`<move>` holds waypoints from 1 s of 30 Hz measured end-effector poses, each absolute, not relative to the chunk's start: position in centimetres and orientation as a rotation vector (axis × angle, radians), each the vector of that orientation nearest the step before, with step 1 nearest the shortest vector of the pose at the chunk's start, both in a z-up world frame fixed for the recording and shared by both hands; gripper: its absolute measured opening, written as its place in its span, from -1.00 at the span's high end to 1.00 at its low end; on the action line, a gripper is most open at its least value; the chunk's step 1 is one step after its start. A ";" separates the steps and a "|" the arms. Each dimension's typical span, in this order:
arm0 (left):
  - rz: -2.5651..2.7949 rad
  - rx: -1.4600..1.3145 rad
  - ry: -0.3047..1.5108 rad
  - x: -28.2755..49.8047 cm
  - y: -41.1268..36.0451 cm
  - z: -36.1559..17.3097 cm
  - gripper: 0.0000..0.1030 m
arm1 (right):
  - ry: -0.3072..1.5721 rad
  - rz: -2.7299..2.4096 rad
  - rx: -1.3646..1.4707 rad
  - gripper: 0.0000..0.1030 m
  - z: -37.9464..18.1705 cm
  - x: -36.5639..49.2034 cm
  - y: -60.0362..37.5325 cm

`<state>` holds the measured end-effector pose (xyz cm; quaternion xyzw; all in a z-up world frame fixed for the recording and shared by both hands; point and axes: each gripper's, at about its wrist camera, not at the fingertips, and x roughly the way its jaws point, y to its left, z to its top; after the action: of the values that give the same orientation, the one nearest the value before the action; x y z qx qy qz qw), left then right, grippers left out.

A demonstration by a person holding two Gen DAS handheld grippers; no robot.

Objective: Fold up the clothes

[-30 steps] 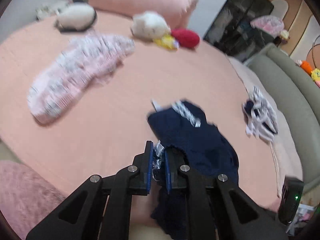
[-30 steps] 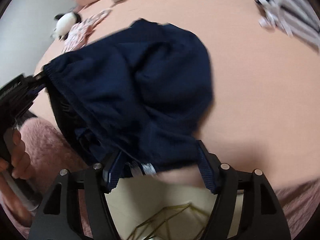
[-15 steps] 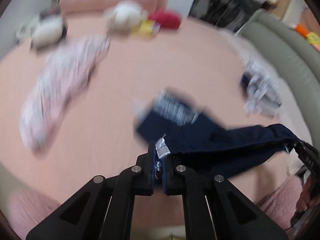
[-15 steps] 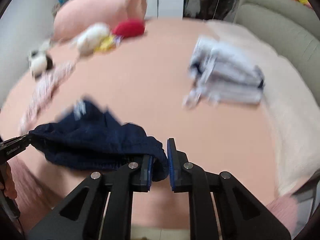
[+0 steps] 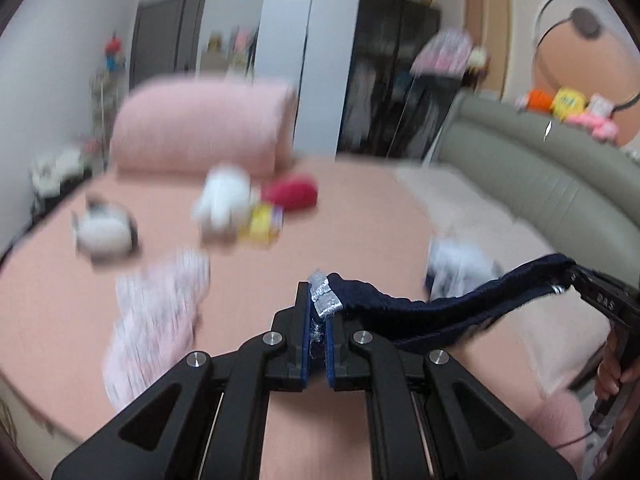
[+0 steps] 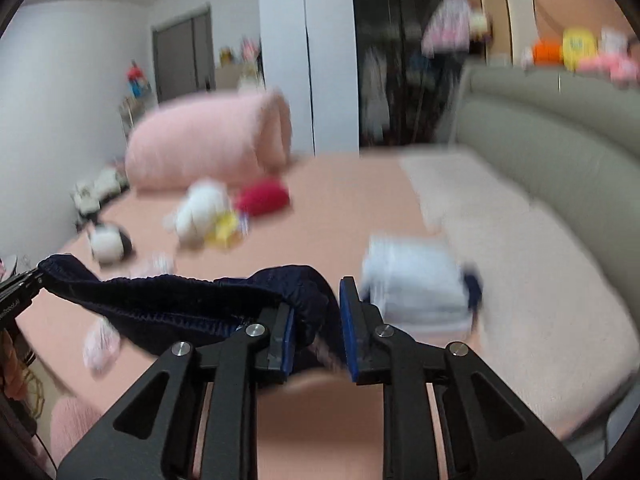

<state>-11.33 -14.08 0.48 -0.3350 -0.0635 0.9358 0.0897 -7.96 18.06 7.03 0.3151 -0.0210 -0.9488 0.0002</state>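
I've got the navy garment (image 5: 432, 312) stretched above the bed (image 5: 340, 216): left tool (image 5: 318, 334) clamped on it, right tool (image 6: 316, 330) opening, cloth between pads.

I see a big pink pillow (image 5: 200, 132) at the far end of the bed (image 5: 352, 208). Just in front of it lie a white plush toy (image 5: 224, 204), a red cushion (image 5: 290, 194) beside that, and a black-and-white plush (image 5: 106, 232) off to its left. A grey-green padded headboard (image 5: 532, 176) curves along the bed's right side, with bright toys (image 5: 568, 110) on top.
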 end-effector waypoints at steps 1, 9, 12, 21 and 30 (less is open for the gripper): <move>2.743 -1.107 -0.212 -11.1 -14.0 -1.9 0.88 | -0.071 -2.948 1.093 0.65 4.2 -7.7 18.1; 2.543 -1.475 -0.169 -9.6 -13.1 -12.0 0.88 | -0.062 -2.734 1.565 0.66 -9.4 -5.9 18.7; 2.540 -1.475 -0.137 -13.8 -12.5 -11.7 0.88 | -0.011 -2.755 1.545 0.66 -8.5 -9.4 19.5; 2.798 -0.875 0.005 -21.5 -11.0 8.2 0.88 | 0.004 -3.004 0.979 0.67 9.8 -16.9 20.5; 2.828 -0.956 -0.120 -14.8 -12.2 4.5 0.88 | -0.020 -3.000 0.841 0.67 11.5 -10.5 19.5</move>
<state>-14.76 -12.18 4.55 -0.3190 -0.0400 0.9438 0.0768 -10.48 19.53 11.48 0.2699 -0.0066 -0.9628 0.0129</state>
